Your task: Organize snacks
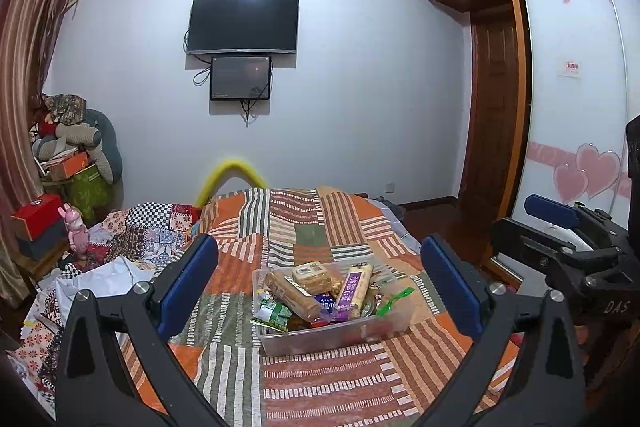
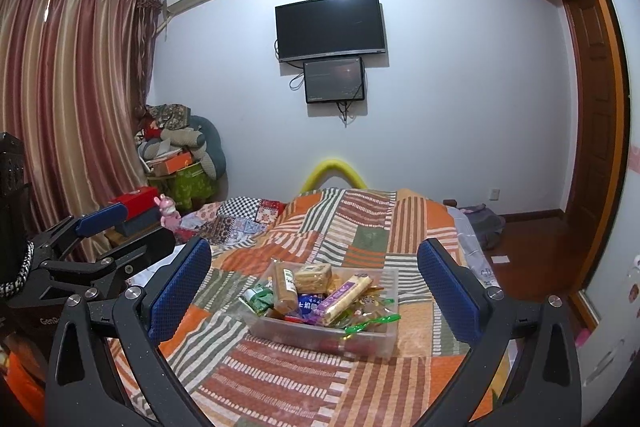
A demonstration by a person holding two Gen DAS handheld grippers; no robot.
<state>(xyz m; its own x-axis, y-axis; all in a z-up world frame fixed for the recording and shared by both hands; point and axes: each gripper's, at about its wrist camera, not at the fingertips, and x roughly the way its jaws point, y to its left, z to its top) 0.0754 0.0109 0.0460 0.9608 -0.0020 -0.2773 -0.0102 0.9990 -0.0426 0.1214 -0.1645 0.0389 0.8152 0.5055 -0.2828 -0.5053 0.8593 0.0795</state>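
Note:
A clear plastic bin (image 1: 320, 341) full of several snack packets sits on the patchwork bedspread; it also shows in the right wrist view (image 2: 360, 341). In it lie a long brown biscuit roll (image 1: 294, 293), a purple wafer pack (image 1: 354, 291), a square cracker pack (image 1: 312, 275) and green packets (image 1: 272, 313). My left gripper (image 1: 320, 291) is open and empty, held above the bed with the bin between its blue pads. My right gripper (image 2: 314, 293) is open and empty, also facing the bin (image 2: 360, 341). Each gripper shows at the edge of the other's view.
The striped bedspread (image 1: 320, 227) covers the bed. A crumpled quilt and white cloth (image 1: 120, 251) lie at its left. A red box (image 1: 36, 217) and pink toy (image 1: 74, 231) stand left of the bed. A wardrobe (image 1: 572, 87) stands right.

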